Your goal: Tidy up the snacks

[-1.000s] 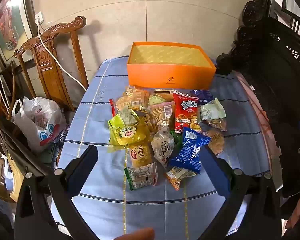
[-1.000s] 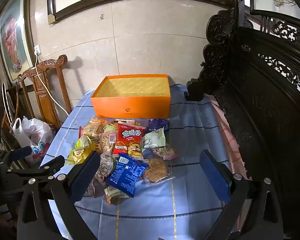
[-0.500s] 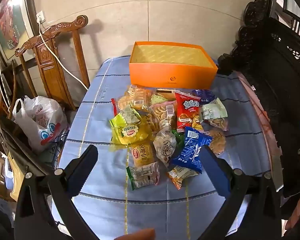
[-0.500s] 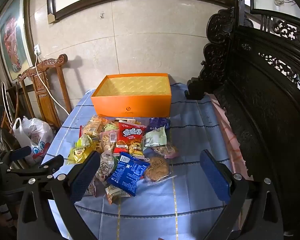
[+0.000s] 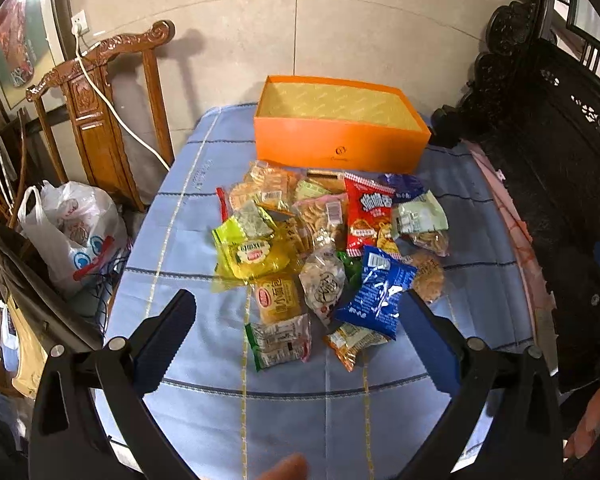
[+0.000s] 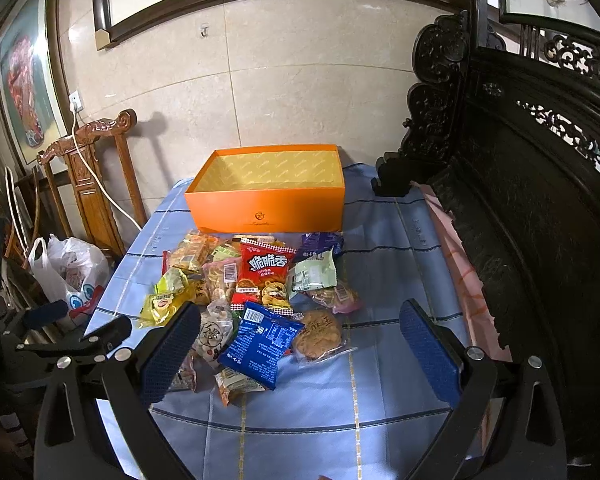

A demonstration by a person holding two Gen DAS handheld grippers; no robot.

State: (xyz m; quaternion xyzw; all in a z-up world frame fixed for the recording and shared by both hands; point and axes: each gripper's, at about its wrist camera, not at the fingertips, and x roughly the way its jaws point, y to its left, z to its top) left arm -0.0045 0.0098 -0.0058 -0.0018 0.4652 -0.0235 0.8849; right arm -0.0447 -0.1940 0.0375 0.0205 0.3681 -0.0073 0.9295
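Our jaws stand wide on both sides and hold nothing: the left gripper (image 5: 296, 336) and the right gripper (image 6: 300, 344) each hover above the near edge of the blue checked tablecloth (image 5: 188, 216). Ahead of both pairs of jaws lies the heap of snack packets (image 5: 324, 248), loose on the cloth, and beyond the heap stands the orange box (image 5: 340, 148), open and seemingly empty. We judge the sorting has not begun, with this as the approach to a first pick. Between our left jaws sit the green-edged wafer packet (image 5: 280, 340) and the small orange packet (image 5: 352, 342), nearest of all; the blue packet (image 6: 260, 344) lies between the right jaws, with the round biscuit in clear wrap (image 6: 318, 334) just beside it. Next we should lower one gripper over a nearby packet, close on its crinkly edge without dragging its neighbours, then carry it forward to the box.
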